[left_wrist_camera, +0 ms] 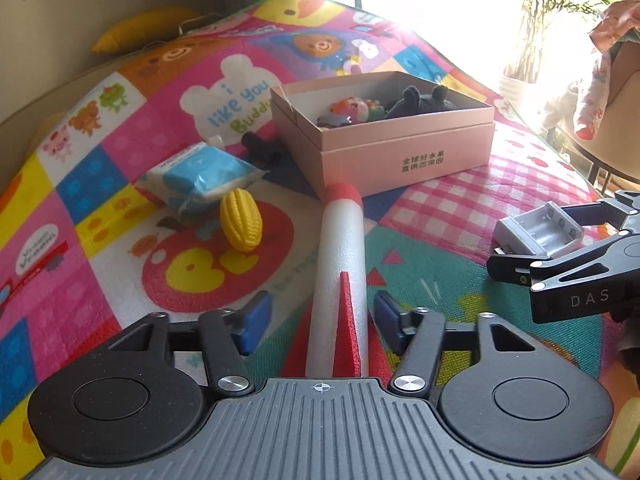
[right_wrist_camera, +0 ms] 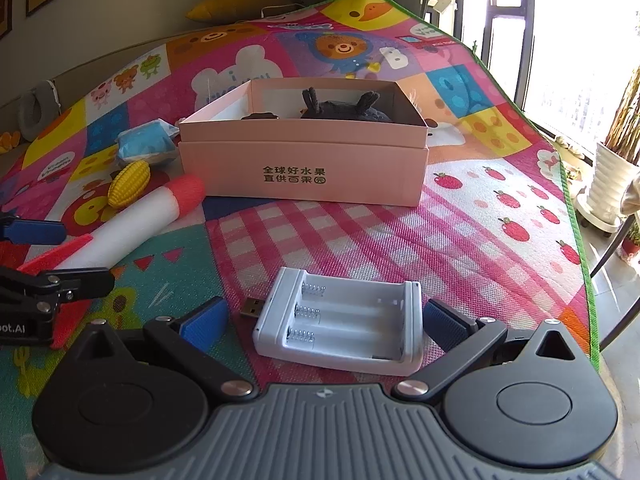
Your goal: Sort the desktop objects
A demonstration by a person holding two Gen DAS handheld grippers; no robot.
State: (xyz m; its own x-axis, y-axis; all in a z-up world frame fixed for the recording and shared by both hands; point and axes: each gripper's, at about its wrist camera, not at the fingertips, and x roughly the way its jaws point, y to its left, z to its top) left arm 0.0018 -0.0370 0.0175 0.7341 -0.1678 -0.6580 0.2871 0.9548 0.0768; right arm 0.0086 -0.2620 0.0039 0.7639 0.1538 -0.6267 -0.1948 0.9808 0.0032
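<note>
A white foam rocket point(left_wrist_camera: 340, 272) with a red nose and red fins lies on the play mat between the open jaws of my left gripper point(left_wrist_camera: 320, 316); it also shows in the right wrist view point(right_wrist_camera: 136, 220). A white battery charger point(right_wrist_camera: 340, 320) with a USB plug lies between the open jaws of my right gripper point(right_wrist_camera: 324, 320); the left wrist view shows it too point(left_wrist_camera: 538, 230). The pink box point(left_wrist_camera: 400, 152) holds a grey plush and small toys; it stands ahead in the right wrist view point(right_wrist_camera: 304, 168). A yellow toy corn point(left_wrist_camera: 241, 219) and a blue-white packet point(left_wrist_camera: 200, 176) lie left of the box.
A small black object point(left_wrist_camera: 262, 147) lies beside the box's left wall. The colourful play mat point(right_wrist_camera: 480, 220) ends at a green edge on the right, with floor, a white plant pot point(right_wrist_camera: 612, 184) and windows beyond. A yellow cushion point(right_wrist_camera: 236, 4) lies at the far end.
</note>
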